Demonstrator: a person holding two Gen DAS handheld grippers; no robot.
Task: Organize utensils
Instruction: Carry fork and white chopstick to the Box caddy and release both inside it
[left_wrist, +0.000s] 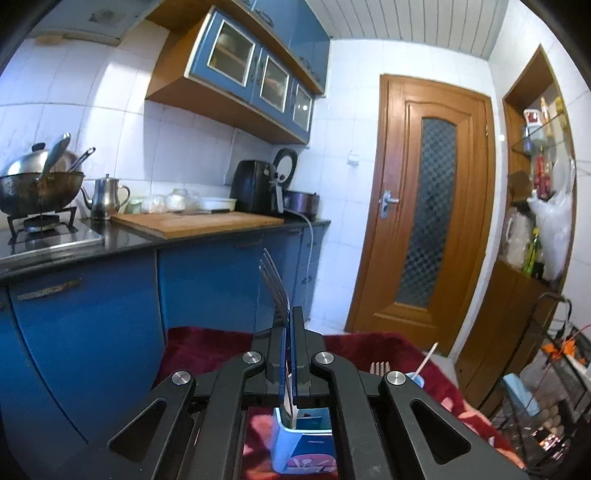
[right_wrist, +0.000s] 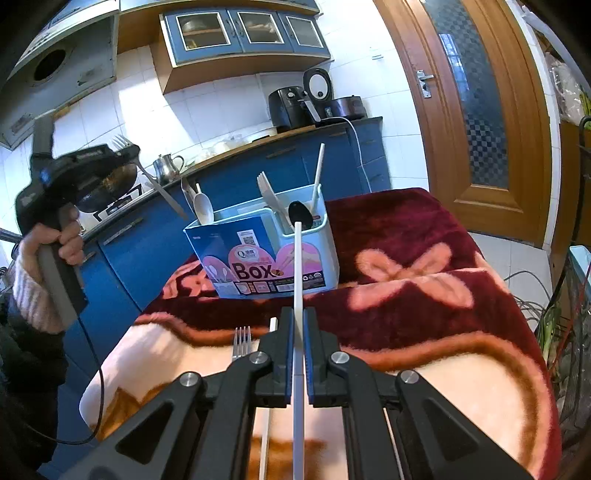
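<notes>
My left claw (left_wrist: 288, 317) is clamped tight on a metal fork (left_wrist: 273, 284), tines up and tilted a little left, handle running down between the pads toward the utensil box (left_wrist: 303, 443) below it. Seen from my right side, that same left claw (right_wrist: 127, 149) is held high off the blanket's left edge, gripped by my hand (right_wrist: 55, 240) in a pink cuff, the fork (right_wrist: 162, 188) slanting down out of it toward the box. My right claw (right_wrist: 298, 321) is closed narrow on a long white handle with a dark spoon bowl (right_wrist: 297, 214) at its far end, the bowl reaching the box's right compartment; whether it touches the rim I cannot tell. The box (right_wrist: 266, 254) stands on the red flowered blanket (right_wrist: 424, 277) toward its far edge, holding white plastic cutlery (right_wrist: 269, 195) and a white stick. A second fork (right_wrist: 242, 343) lies flat on the blanket's near side, just left of my right claw, beside a white stick.
</notes>
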